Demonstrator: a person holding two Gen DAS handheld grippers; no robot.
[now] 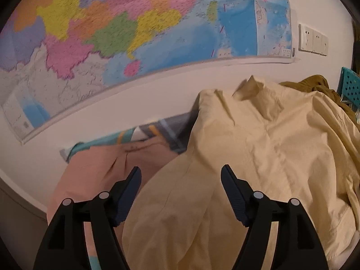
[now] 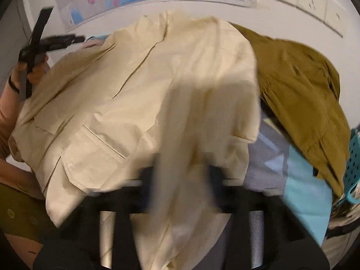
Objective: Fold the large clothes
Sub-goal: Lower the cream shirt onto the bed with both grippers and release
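A large cream jacket point(image 1: 258, 148) lies spread on the bed, collar toward the wall. My left gripper point(image 1: 181, 175) hovers open and empty just above its near left part. In the right wrist view the same jacket point(image 2: 126, 103) fills the middle, pocket flaps showing. My right gripper point(image 2: 182, 175) is blurred by motion and a strip of the cream cloth, likely a sleeve point(image 2: 198, 135), runs between its fingers. The left gripper also shows in the right wrist view point(image 2: 58, 39), at the far left, held by a hand.
An olive-brown garment point(image 2: 299, 85) lies to the jacket's right. A teal perforated basket point(image 1: 349, 85) stands at the right edge. Patterned bedding in pink, teal and grey point(image 1: 126, 155) lies under the clothes. A wall map point(image 1: 135, 29) and sockets point(image 1: 312, 39) are behind.
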